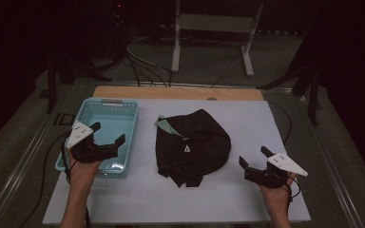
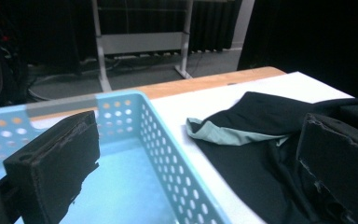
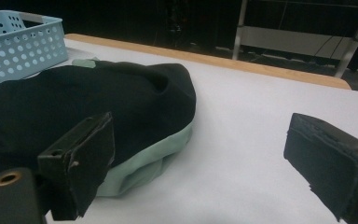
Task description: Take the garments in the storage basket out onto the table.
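Basket [image 1: 105, 124], pale blue w/ round holes in its walls, sits at far left of the white surface [image 1: 247, 123], long axis running away from me. My left tool [image 1: 108, 133] hangs over its near end, jaws spread wide, nothing between them; in the left gripper view one jaw is over the basket floor, the other in front of the black cloth. Near wall of the basket is partly hidden behind my left hand [image 1: 83, 166].

Centre: black garment [image 1: 192, 145], crumpled in a heap just right of the basket, apart from it. Long axis roughly front-to-back, mint-green lining showing at the far-left corner, small pale logo mid-cloth. Sleeves or legs — can't tell, folds too dark. In the right gripper view, green lining also peeks along its lower edge.

Right: my right tool [image 1: 253, 157], well apart from the garment, jaws spread, empty, pointing up-left toward it.
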Motion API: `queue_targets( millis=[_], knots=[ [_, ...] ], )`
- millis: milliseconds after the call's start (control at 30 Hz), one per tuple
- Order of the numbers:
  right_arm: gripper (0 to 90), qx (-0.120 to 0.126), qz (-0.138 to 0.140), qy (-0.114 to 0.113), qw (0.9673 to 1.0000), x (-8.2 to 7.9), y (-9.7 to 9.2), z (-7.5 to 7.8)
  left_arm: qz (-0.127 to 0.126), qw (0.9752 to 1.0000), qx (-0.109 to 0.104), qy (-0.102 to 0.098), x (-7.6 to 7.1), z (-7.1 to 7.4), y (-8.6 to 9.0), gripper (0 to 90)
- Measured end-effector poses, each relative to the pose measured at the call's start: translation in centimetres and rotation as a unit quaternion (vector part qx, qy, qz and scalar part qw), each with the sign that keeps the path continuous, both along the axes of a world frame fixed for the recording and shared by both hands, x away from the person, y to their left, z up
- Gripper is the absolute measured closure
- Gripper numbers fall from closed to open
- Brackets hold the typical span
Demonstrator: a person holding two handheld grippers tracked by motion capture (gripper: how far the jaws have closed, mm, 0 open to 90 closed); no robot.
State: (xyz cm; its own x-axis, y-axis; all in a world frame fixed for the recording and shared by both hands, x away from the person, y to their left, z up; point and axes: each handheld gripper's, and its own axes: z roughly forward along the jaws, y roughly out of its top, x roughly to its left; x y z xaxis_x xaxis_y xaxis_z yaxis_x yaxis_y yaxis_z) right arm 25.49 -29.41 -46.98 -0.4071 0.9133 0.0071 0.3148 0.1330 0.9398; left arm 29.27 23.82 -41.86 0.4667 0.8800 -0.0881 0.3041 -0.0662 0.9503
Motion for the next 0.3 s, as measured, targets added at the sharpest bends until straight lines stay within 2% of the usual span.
queue_targets(
  millis=[100, 300],
  knots=[
    [8.5, 0.001, 0.0, -0.001, 1.0, 0.0, -0.1, 0.0, 0.007, 0.9999, -0.002, -0.01, -0.5, 0.2, 0.8, 0.0],
    [8.5, 0.002, 0.001, -0.003, 1.0, 0.0, -0.1, 0.0, 0.021, 0.9997, -0.01, -0.012, -0.9, 0.3, 1.9, 0.0]
  ],
)
